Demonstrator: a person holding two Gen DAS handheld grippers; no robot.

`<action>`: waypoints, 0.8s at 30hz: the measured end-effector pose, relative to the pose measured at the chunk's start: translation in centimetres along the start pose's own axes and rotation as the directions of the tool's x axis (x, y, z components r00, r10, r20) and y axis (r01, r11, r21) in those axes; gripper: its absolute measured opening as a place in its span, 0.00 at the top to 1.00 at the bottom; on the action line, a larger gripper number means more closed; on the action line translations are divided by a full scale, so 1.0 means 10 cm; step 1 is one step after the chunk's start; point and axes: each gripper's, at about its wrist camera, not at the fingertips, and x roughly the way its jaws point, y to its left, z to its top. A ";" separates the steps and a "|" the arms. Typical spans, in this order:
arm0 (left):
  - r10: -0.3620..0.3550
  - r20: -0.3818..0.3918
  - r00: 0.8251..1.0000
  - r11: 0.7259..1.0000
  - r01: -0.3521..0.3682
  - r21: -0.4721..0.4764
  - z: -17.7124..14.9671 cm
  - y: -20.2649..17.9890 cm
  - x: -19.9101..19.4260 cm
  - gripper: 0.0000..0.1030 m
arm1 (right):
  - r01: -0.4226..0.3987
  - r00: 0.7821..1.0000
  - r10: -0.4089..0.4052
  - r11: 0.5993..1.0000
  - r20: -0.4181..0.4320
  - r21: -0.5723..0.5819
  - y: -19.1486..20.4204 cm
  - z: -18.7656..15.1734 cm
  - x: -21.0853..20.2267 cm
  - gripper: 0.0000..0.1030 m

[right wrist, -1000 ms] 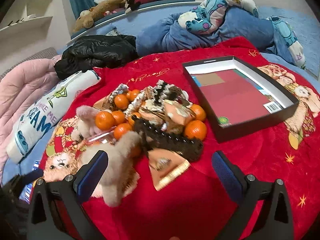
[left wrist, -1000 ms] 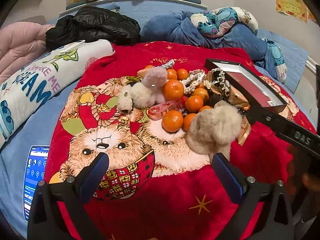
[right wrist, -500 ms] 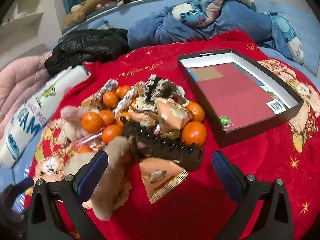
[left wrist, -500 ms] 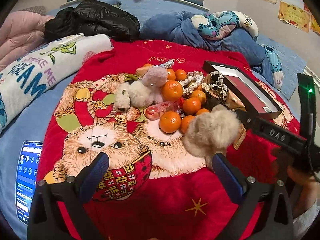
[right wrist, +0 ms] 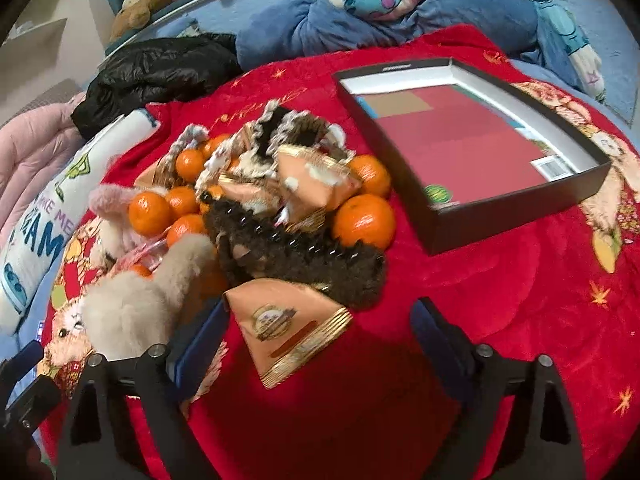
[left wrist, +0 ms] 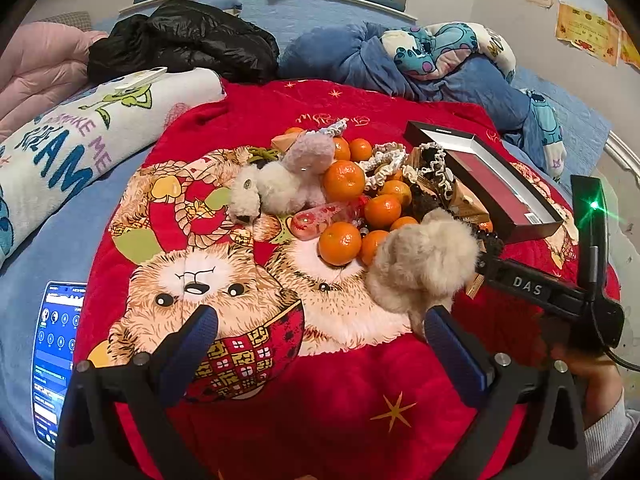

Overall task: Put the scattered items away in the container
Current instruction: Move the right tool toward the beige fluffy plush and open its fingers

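Observation:
A heap of tangerines (right wrist: 363, 220), fluffy toys (left wrist: 420, 268), scrunchies and snack packets lies on a red blanket (right wrist: 500, 320). To its right stands an open black box (right wrist: 516, 216), also seen in the left wrist view (left wrist: 536, 227), with only a red liner inside. My right gripper (right wrist: 320, 336) hangs low over the heap's near edge. Its jaws are closing around an orange triangular snack packet (right wrist: 288, 328), and the pads are not pressing on it. A dark furry hair claw (right wrist: 300, 256) lies just behind the packet. My left gripper (left wrist: 320, 340) is open over bare blanket, short of the beige fluffy toy.
A lit phone (left wrist: 56, 360) lies on the blue sheet at the left. A white printed pillow (left wrist: 80, 140), a black jacket (left wrist: 180, 44) and a bunched blue blanket (left wrist: 420, 68) ring the far side. A hand (left wrist: 592, 376) holds the right gripper's black body (left wrist: 528, 286).
My right gripper has sunk toward the heap, so the orange packet now sits between its jaws, which have narrowed slightly. My left gripper has stayed put.

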 end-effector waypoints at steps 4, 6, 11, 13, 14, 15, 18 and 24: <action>0.002 0.003 1.000 1.000 -0.002 0.005 0.00 -0.01 -0.01 0.00 | 0.017 1.000 -0.017 0.999 0.006 -0.044 0.10 0.00 0.03 0.18; 0.001 0.003 1.000 1.000 -0.001 0.004 0.00 -0.01 -0.01 0.00 | 0.026 1.000 -0.026 0.999 -0.003 -0.048 0.10 0.00 0.06 0.20; 0.000 0.000 1.000 1.000 0.000 0.001 0.00 0.00 -0.01 0.00 | 0.049 0.999 -0.050 0.997 -0.008 -0.060 0.11 -0.01 0.09 0.24; -0.002 0.001 1.000 1.000 0.002 0.003 -0.01 -0.01 -0.02 0.00 | 0.059 0.998 -0.060 0.997 -0.013 -0.053 0.11 0.00 0.10 0.25; -0.003 0.002 1.000 1.000 0.003 0.006 -0.01 0.00 -0.01 0.00 | 0.063 0.998 -0.063 0.997 -0.014 -0.043 0.10 0.00 0.11 0.25; -0.004 0.002 1.000 1.000 0.004 0.011 -0.01 -0.01 -0.01 0.00 | 0.062 0.998 -0.063 0.997 -0.015 -0.038 0.10 0.00 0.11 0.25; -0.002 0.002 1.000 1.000 0.002 0.027 -0.01 -0.04 0.00 0.00 | 0.070 0.997 -0.071 0.997 -0.017 -0.034 0.11 0.01 0.11 0.25; 0.001 0.002 1.000 0.998 -0.001 0.067 -0.03 -0.12 0.01 0.00 | 0.084 0.996 -0.085 0.996 -0.015 -0.038 0.11 0.00 0.10 0.28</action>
